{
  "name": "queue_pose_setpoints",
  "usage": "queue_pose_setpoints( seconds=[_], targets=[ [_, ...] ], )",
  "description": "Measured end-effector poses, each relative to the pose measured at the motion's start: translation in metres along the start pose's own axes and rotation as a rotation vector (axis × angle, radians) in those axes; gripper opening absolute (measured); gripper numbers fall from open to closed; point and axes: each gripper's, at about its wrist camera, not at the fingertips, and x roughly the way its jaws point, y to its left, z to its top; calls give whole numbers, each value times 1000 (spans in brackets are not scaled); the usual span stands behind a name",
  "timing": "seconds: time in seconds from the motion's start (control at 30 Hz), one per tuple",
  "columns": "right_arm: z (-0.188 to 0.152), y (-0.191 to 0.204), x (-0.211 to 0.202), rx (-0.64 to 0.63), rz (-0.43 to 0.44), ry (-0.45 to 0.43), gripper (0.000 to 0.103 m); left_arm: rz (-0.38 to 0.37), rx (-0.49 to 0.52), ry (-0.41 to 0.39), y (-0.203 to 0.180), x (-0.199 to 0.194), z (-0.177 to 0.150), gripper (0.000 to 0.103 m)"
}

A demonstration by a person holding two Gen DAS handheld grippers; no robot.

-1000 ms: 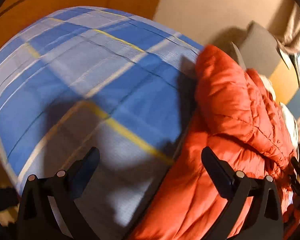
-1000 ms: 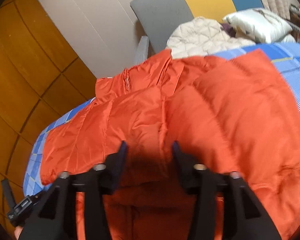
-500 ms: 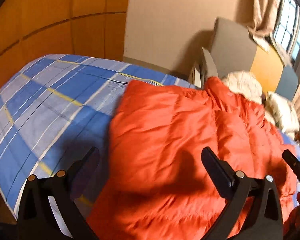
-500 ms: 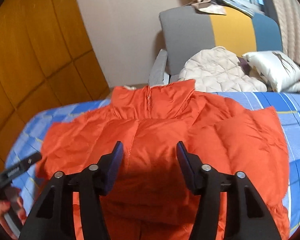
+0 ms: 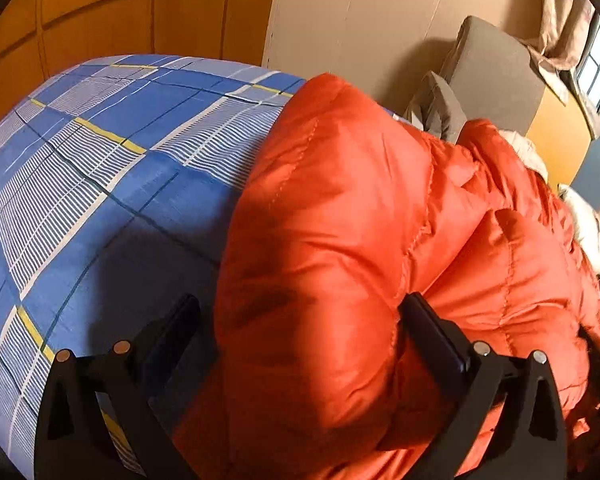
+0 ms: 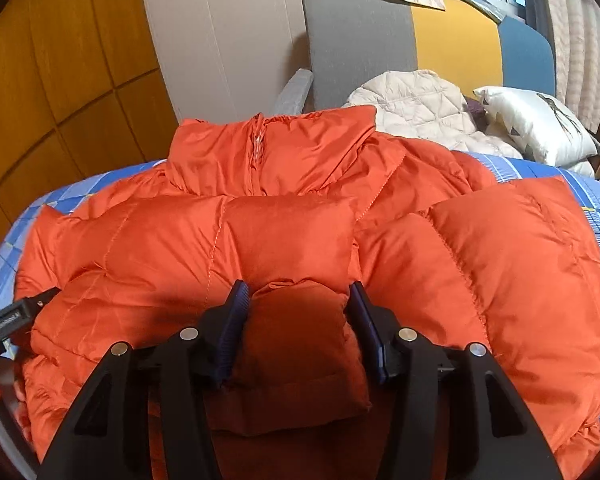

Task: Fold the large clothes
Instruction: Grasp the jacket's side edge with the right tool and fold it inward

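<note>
An orange puffer jacket [image 6: 292,208] lies spread on a bed with a blue plaid sheet [image 5: 100,184], collar toward the far wall. My right gripper [image 6: 298,308] is at the jacket's near hem, its jaws around a puffy orange panel. My left gripper [image 5: 300,320] is wide open with the jacket's [image 5: 340,220] left side bulging between its fingers; the fabric touches the right finger [image 5: 432,332]. The left gripper also shows at the left edge of the right wrist view [image 6: 16,316].
A grey, yellow and blue sofa back [image 6: 428,40] stands behind the bed, with a cream quilted jacket [image 6: 416,104] and a white pillow [image 6: 536,124] on it. Wooden wall panels [image 5: 100,8] line the left. The bed's left part [image 5: 60,160] is bare sheet.
The left gripper swung from the bare sheet onto the jacket's left side and came in close. The right gripper drew nearer the hem, and a panel now sits between its jaws.
</note>
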Motion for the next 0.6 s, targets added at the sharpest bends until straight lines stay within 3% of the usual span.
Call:
queue_pose_setpoints(
  seconds=[0.13, 0.2, 0.27, 0.43, 0.6],
  targets=[
    [4, -9, -17, 54, 42, 6, 51, -14, -4, -7, 7, -18, -5, 101],
    [5, -21, -36, 92, 73, -12, 57, -39, 6, -22, 12, -35, -12, 101],
    [2, -34, -56, 112, 102, -3, 77, -80, 20, -36, 24, -53, -20, 101],
    [-18, -80, -99, 199, 103, 29, 78, -220, -2, 27, 63, -79, -44, 101],
    [-53, -132, -146, 283, 115, 46, 78, -280, -104, 92, 113, -98, -76, 101]
  ],
)
